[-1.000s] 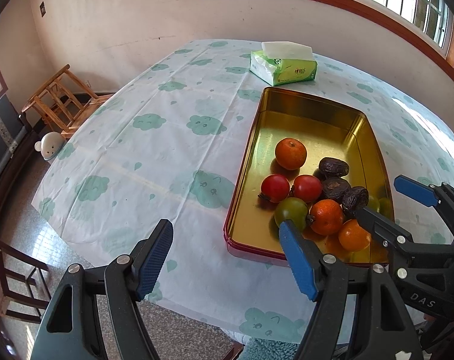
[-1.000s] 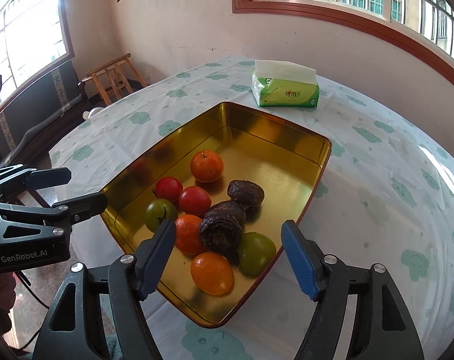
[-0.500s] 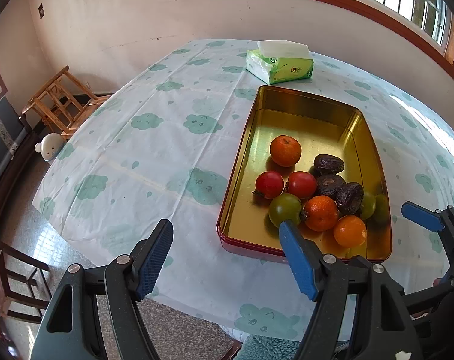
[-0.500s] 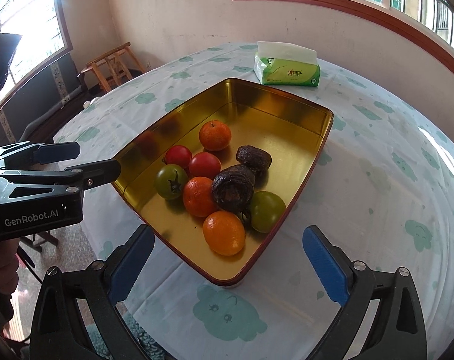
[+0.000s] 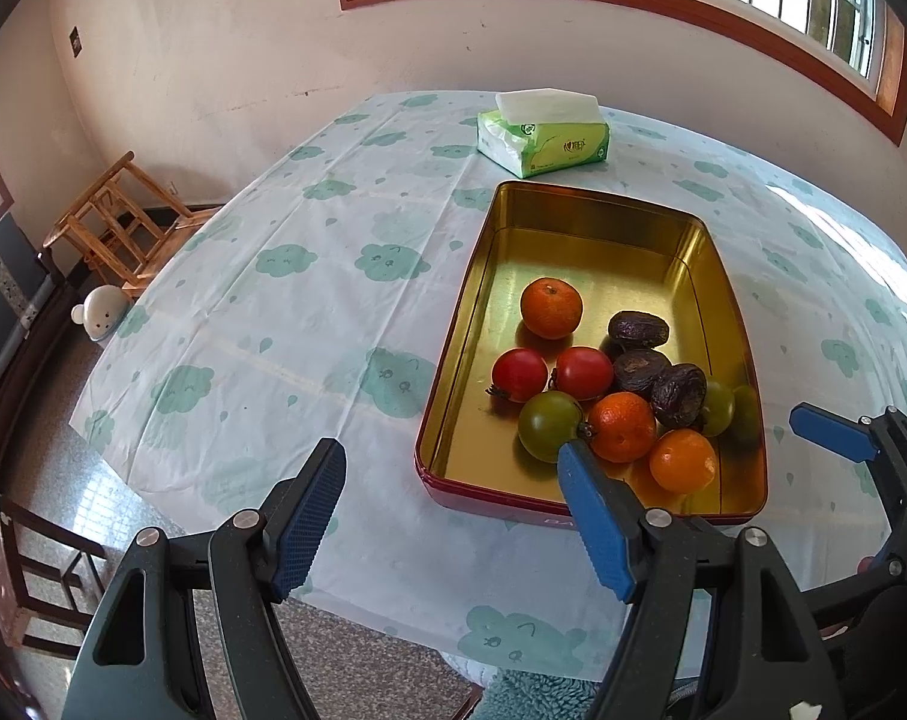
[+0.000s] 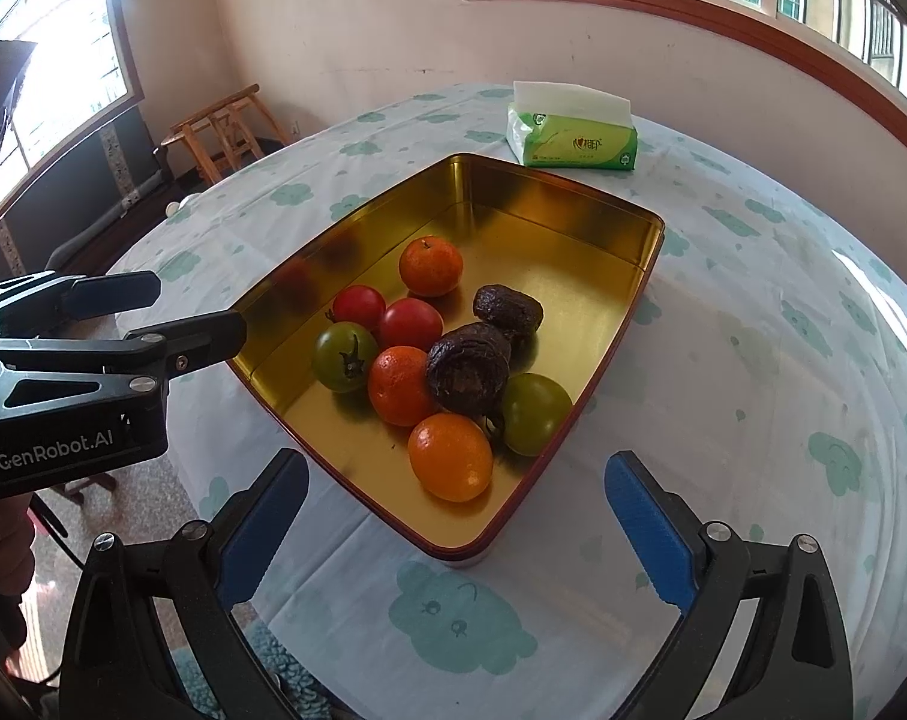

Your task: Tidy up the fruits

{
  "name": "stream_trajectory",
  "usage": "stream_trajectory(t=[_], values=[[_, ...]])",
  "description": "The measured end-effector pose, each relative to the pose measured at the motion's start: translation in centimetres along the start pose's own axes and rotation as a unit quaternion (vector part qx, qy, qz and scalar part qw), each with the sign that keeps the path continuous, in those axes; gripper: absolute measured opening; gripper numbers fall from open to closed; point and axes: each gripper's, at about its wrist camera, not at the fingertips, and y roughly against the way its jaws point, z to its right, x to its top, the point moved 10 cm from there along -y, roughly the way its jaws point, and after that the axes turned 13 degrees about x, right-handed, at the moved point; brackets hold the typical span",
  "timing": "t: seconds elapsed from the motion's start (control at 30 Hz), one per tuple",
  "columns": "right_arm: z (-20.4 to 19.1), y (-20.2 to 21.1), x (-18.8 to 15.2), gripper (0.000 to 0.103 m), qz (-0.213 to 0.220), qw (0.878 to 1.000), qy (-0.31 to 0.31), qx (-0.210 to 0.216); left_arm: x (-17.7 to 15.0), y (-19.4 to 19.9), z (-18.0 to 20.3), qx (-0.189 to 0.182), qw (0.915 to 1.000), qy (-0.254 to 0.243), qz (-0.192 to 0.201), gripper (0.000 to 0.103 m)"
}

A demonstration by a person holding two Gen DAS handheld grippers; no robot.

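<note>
A gold tin tray point(image 5: 597, 240) point(image 6: 549, 222) with a red outer wall sits on the table. In it lie oranges point(image 5: 550, 307) point(image 6: 450, 456), two red tomatoes point(image 5: 519, 374) point(image 6: 410, 323), green tomatoes point(image 5: 549, 425) point(image 6: 534, 413) and dark wrinkled fruits point(image 5: 638, 329) point(image 6: 466, 367). My left gripper point(image 5: 453, 510) is open and empty, above the table's near edge at the tray's near left corner. My right gripper point(image 6: 453, 528) is open and empty, just short of the tray's near corner. Each gripper shows in the other's view, the right point(image 5: 837, 438) and the left point(image 6: 153, 312).
A green tissue pack point(image 5: 542, 132) point(image 6: 573, 131) stands beyond the tray. The cloud-print tablecloth point(image 5: 309, 300) covers the round table. Wooden stools point(image 5: 117, 222) and a white toy point(image 5: 99, 315) are on the floor at left. A dark chair point(image 5: 27, 576) stands near the table's front.
Both grippers have drawn back from the tray toward the table's near edge. The right gripper's jaws have opened wider. The fruits have not moved.
</note>
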Motion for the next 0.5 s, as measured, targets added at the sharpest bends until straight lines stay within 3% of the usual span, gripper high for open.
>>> stream_trajectory(t=[0.3,0.5], values=[[0.07,0.29,-0.02,0.099,0.003,1.000,-0.002,-0.001,0.00,0.15,0.30,-0.007,1.0000,-0.002,0.000,0.071],[0.00,0.57,0.12,0.100,0.006,1.000,0.000,0.000,0.20,0.66,0.59,-0.010,0.9999,-0.002,0.004,0.077]])
